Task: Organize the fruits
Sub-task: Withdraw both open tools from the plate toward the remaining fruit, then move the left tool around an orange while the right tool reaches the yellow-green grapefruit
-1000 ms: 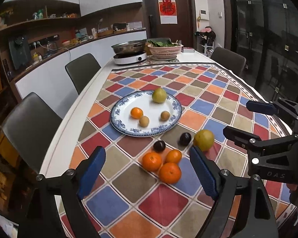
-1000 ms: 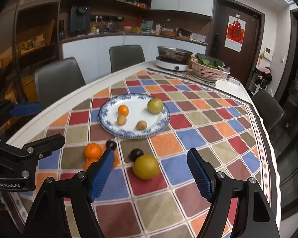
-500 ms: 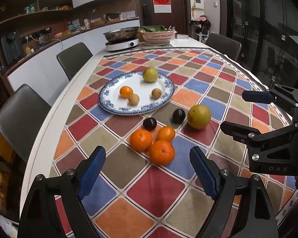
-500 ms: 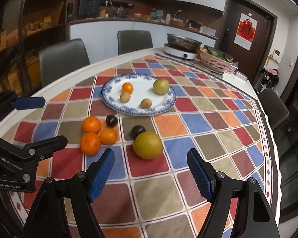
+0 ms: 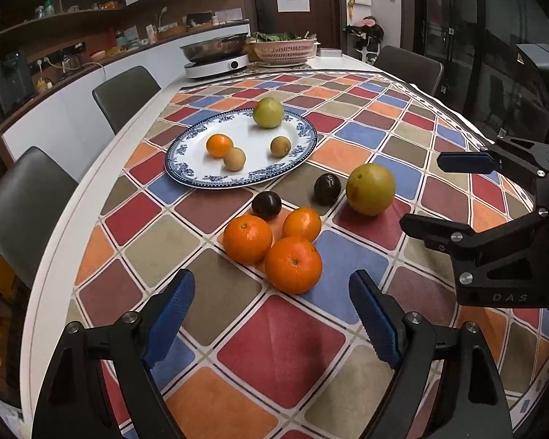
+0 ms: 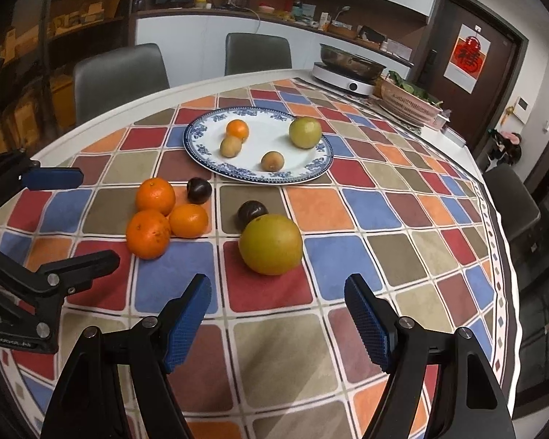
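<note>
Left wrist view: left gripper [image 5: 271,323] jaws wide, empty; three oranges [image 5: 292,263] ahead on tablecloth [image 5: 282,351].
Right wrist view: right gripper [image 6: 278,316] wide, empty; pomelo [image 6: 271,244] ahead, plate [image 6: 201,146] beyond.

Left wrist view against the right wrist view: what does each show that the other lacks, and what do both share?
Only the left wrist view shows the left gripper head-on, open around nothing, aimed at the three oranges, with the right gripper at its edge. Only the right wrist view shows the right gripper head-on, open, facing the large yellow-green fruit. Both share the blue-rimmed plate holding four fruits, two dark plums and the checked tablecloth.
</note>
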